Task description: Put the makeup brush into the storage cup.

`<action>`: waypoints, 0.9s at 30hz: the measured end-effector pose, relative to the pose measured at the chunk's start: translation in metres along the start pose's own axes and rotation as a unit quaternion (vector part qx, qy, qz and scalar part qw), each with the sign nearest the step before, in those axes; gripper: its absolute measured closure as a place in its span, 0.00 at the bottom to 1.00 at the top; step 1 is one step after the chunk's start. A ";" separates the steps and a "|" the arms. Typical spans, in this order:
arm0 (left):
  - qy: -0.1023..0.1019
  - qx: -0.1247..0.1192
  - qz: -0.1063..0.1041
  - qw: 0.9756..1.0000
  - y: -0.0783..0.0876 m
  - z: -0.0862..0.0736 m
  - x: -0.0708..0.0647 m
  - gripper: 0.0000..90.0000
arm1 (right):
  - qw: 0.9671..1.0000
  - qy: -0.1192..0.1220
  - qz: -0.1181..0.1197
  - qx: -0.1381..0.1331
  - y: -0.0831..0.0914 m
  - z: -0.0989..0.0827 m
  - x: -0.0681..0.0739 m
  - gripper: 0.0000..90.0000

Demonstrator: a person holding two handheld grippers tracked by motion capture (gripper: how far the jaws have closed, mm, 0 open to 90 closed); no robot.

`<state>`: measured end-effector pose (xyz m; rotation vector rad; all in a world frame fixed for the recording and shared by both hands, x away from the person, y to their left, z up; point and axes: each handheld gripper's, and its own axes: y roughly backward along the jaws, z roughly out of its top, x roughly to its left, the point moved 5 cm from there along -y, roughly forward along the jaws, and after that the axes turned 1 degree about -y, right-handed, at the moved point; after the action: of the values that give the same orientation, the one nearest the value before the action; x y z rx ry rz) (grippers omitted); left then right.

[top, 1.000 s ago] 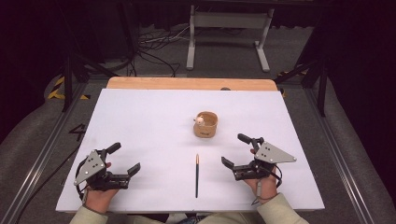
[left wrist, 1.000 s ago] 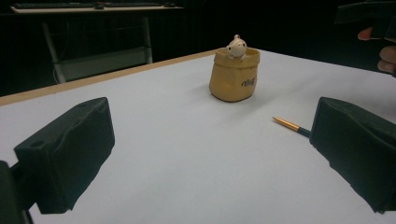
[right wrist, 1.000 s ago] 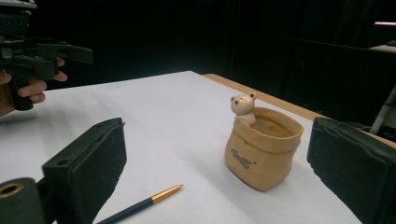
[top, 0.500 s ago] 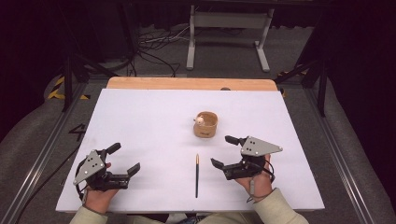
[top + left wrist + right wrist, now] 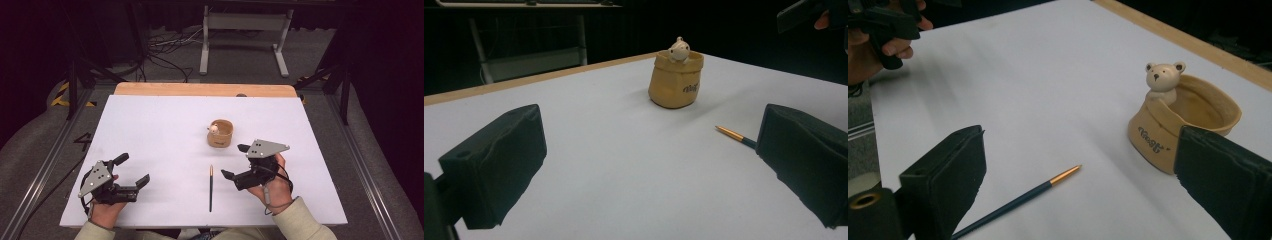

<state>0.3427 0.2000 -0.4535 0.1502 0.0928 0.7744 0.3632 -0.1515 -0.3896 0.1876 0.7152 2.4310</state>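
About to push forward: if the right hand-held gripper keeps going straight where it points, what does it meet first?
Probably the pen: the right hand-held gripper, jaws open, points left toward its gold-tipped end. The bear cup sits off-line, though depth is unclear.

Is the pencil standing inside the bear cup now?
No: in the high view the pencil lies flat on the white table, apart from the bear cup, which looks empty in the right gripper view.
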 end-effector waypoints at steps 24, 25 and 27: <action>0.006 0.006 -0.001 1.000 -0.001 -0.002 0.000 0.01 | 0.983 -0.010 0.004 0.184 -0.021 0.012 -0.008 0.05; 0.006 0.007 -0.001 1.000 -0.001 -0.002 0.000 0.01 | 0.983 -0.010 0.004 0.184 -0.021 0.012 -0.008 0.05; 0.010 0.009 0.001 1.000 0.000 -0.003 0.001 0.01 | 0.979 -0.017 0.005 0.205 -0.025 0.013 -0.009 0.05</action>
<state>0.3431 0.2005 -0.4563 0.1600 0.1195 0.7765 0.3868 -0.1341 -0.3912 0.3930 1.1975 2.2555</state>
